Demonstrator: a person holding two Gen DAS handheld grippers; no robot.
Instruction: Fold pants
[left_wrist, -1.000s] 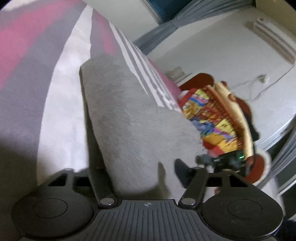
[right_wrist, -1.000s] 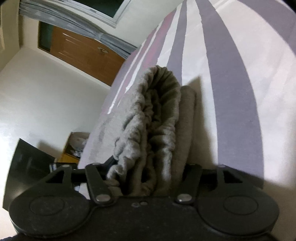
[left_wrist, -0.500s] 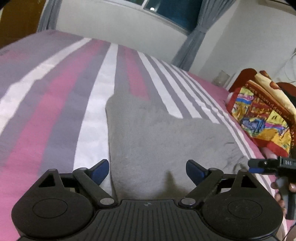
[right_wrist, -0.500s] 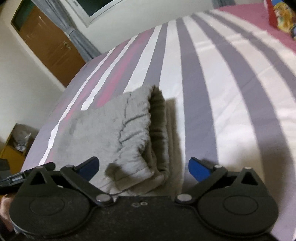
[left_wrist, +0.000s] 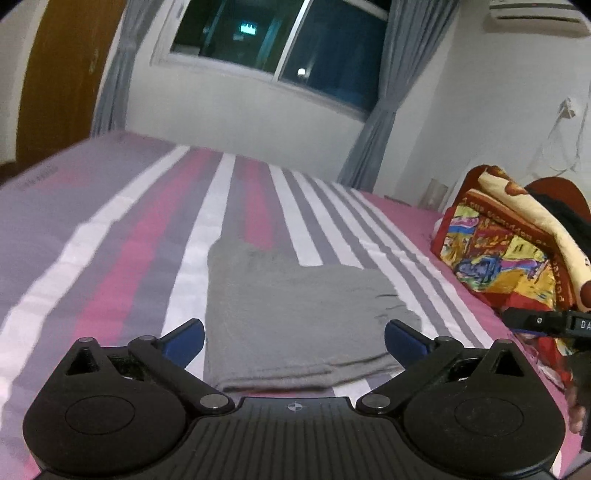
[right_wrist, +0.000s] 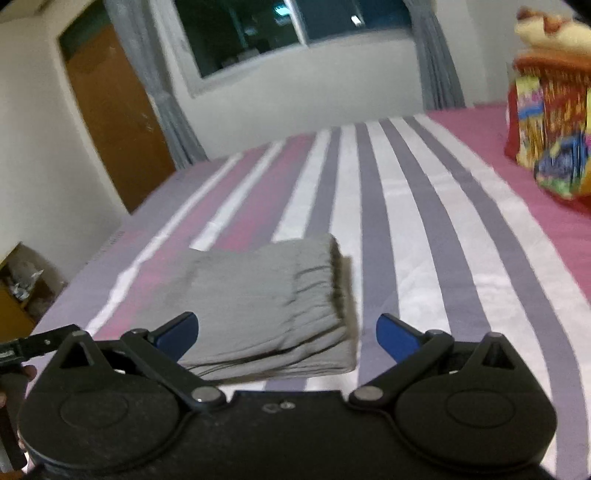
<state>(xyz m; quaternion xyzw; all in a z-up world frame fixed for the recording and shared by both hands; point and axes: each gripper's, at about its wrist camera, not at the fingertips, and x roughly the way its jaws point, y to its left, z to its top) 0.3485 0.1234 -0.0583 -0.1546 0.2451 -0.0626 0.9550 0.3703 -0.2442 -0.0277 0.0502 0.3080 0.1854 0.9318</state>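
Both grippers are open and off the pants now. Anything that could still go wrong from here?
The elastic waistband edge stands puffed and loose, so the top layers might spring open. The folded pants lie just ahead of the open left gripper and right gripper, so a careless pullback could snag the near edge.

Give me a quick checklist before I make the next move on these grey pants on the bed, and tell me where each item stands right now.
1. Left gripper open and holding nothing: ok.
2. Right gripper open and holding nothing: ok.
3. Grey pants lying folded on the striped bedsheet: ok.
4. Elastic waistband stacked in layers at the fold's right end: ok.
5. Edges of the layers lined up all round: cannot tell, far side hidden.
6. Colourful blanket apart from the pants: ok.
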